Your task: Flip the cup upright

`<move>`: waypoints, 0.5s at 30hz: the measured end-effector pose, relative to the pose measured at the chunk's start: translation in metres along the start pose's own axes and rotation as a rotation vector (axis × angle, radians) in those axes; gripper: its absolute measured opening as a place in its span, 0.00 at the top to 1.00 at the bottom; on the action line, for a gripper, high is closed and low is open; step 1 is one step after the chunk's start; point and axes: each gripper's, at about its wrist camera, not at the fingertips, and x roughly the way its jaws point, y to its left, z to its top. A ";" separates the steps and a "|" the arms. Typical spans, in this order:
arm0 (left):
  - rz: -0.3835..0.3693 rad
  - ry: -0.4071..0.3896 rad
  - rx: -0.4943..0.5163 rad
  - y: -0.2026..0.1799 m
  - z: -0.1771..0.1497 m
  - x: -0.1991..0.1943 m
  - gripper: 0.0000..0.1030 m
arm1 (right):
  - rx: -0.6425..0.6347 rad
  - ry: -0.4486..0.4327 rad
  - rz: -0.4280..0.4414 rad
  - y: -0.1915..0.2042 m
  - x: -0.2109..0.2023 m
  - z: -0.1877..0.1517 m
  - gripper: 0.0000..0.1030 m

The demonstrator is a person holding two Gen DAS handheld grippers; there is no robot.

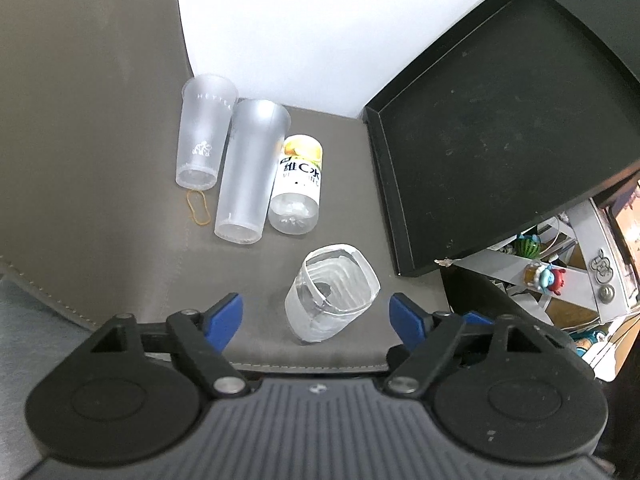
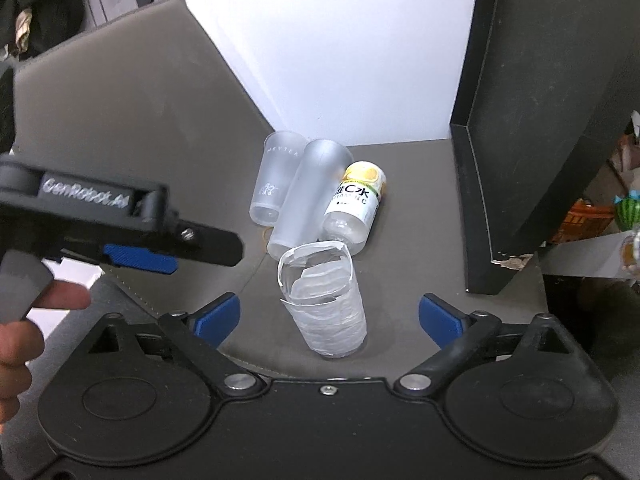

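Your left gripper point(image 1: 316, 312) is spread wide, and the cup point(image 1: 332, 294) stands upright on the mat point(image 1: 100, 120) between its fingers, touching neither. Your right gripper point(image 2: 328, 312) is spread wide too, with the cup just ahead. Only the right wrist view shows your left hand point(image 2: 24, 320), while only the left view shows clearly the rubber band point(image 1: 197, 208) ahead to the left.

black tray point(image 1: 500, 128) cut off by the frame edge; shelf trinkets point(image 1: 540, 272) blurred.

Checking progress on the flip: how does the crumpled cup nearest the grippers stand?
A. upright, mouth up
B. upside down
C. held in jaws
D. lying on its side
A: the crumpled cup stands on the mat, its open mouth facing up, untouched by either gripper.
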 end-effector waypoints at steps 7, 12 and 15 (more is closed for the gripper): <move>0.020 -0.052 0.021 0.003 -0.013 -0.021 0.21 | 0.020 -0.033 -0.008 -0.005 -0.018 0.001 0.05; 0.033 -0.088 0.033 0.006 -0.019 -0.036 0.21 | 0.037 -0.057 -0.012 -0.009 -0.035 0.002 0.02; 0.038 -0.107 0.038 0.008 -0.023 -0.044 0.21 | 0.040 -0.070 -0.021 -0.010 -0.044 0.002 0.02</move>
